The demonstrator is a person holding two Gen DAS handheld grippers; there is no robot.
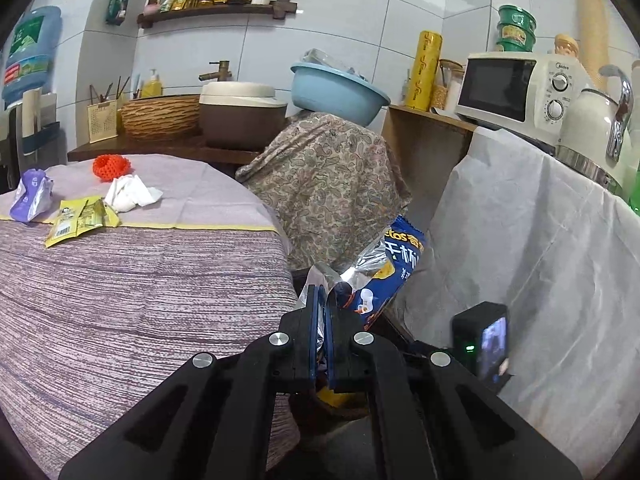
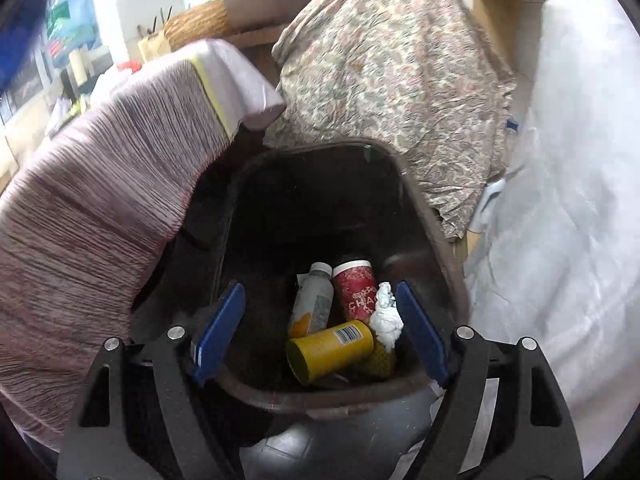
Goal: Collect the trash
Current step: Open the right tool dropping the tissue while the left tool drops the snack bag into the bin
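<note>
Left tool [image 1: 322, 312] is clamped on a blue snack wrapper [image 1: 394, 268], carried off the tabletop's [image 1: 132, 280] right edge and not yet let go; your right tool [image 2: 320, 336] hangs over the brown bin [image 2: 452, 256] with its jaws apart and nothing between them. Judging by the bin, you are roughly halfway — a yellow can [image 2: 330, 350], a red cup [image 2: 356, 290], a white bottle [image 2: 314, 304] and a wad of tissue [image 2: 385, 316] already lie at its bottom. Still on the tabletop, toward its far left corner, are a purple wrapper [image 1: 30, 196], yellow packets [image 1: 80, 220], a crumpled white tissue [image 1: 130, 193] and an orange foam net [image 1: 112, 167] — four pieces left after the wrapper you hold goes in. Whether that wrapper is above the bin's mouth yet, neither view settles.
</note>
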